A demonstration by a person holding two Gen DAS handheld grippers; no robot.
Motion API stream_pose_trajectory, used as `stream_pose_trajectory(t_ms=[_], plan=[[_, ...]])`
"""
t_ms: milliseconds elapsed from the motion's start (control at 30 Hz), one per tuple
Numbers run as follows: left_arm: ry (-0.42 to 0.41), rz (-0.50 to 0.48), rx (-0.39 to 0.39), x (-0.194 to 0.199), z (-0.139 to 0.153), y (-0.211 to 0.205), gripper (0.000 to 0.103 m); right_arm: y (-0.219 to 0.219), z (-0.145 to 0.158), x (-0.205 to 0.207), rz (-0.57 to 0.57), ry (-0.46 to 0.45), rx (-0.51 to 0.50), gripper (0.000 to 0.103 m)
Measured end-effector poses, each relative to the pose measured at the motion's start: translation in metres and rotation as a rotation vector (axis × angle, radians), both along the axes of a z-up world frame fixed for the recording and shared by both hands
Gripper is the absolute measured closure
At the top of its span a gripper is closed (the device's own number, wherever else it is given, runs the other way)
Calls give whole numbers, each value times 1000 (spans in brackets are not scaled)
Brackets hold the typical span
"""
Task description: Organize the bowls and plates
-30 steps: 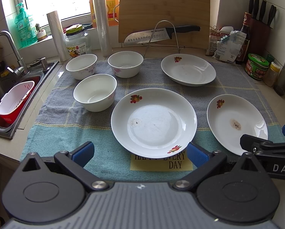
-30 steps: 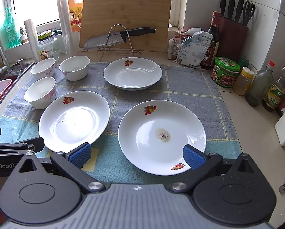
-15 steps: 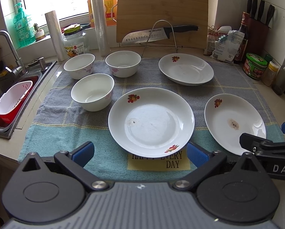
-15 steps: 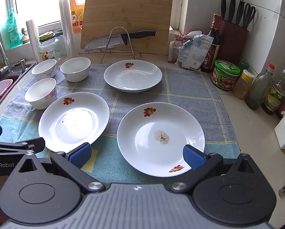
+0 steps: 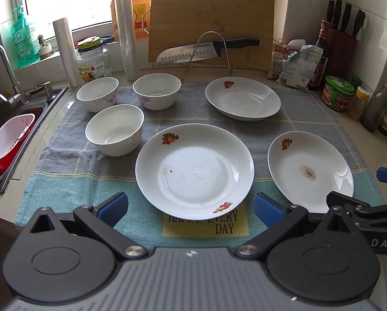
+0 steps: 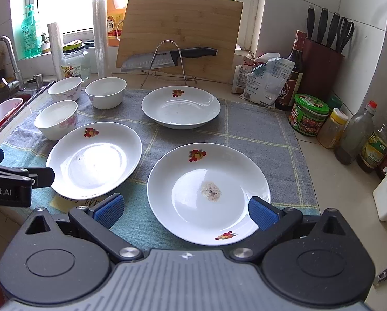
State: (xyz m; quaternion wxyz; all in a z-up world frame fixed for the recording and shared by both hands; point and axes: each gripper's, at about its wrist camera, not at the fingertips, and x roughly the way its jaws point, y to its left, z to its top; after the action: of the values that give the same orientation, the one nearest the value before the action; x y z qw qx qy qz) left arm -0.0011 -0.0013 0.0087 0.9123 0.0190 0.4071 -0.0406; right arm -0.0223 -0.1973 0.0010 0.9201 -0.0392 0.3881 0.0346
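Left gripper: black hinged arms tipped with ribbed blue pads, spread wide and holding nothing; it hangs over the near edge of the towel, in front of the middle plate.
Right gripper: same build, fingers wide apart and empty; its blue pads sit either side of the stained plate's near rim, whether touching I cannot tell.
Towel: woven cloth, grey at the back, teal along the near edge, crossed by thin pale yellow lines; it covers most of the bench and carries all the dishes.
Middle plate: round, glossy white, shallow well, red fruit prints on the far-left and near-right rim; faint smears inside. It lies at the middle of the towel's near edge, partly over a yellow label.
Stained plate: same glazed pattern, with a brown dried spot in the centre; near right corner of the towel.
Back plate: deeper, same white glaze, one fruit print; far right part of the towel.
Bowls: three round white glazed ones with faint pink flowers, at the far left corner of the towel: left bowl, right bowl, front bowl nearer, just left of the middle plate.
Cutting board: pale bamboo, upright against the back wall.
Knife: dimpled steel blade, black handle, lying across a wire stand.
Sink: steel, beyond the bench's left edge, holding a red and white plastic basket.
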Motion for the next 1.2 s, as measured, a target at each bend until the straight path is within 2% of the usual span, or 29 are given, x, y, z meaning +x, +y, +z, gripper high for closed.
stream_pose_trajectory(t_ms=[200, 433, 633, 800, 1067, 1200], plan=[[-44, 42, -26, 1, -2, 2, 1, -21, -19, -7, 41, -10, -11, 0], [-33, 0, -54, 5, -6, -1, 1, -43, -53, -10, 58, 31, 21, 0], [-4, -40, -151, 6, -6, -4, 1, -54, -80, -2, 69, 64, 44, 0], [1, -37, -100, 4, -6, -14, 1, -59, -95, 9, 75, 76, 57, 0], [-2, 10, -105, 4, -5, -13, 1, -61, -106, 25, 107, 79, 62, 0], [-6, 35, -103, 5, -5, -15, 1, -59, -110, 30, 125, 72, 21, 0]])
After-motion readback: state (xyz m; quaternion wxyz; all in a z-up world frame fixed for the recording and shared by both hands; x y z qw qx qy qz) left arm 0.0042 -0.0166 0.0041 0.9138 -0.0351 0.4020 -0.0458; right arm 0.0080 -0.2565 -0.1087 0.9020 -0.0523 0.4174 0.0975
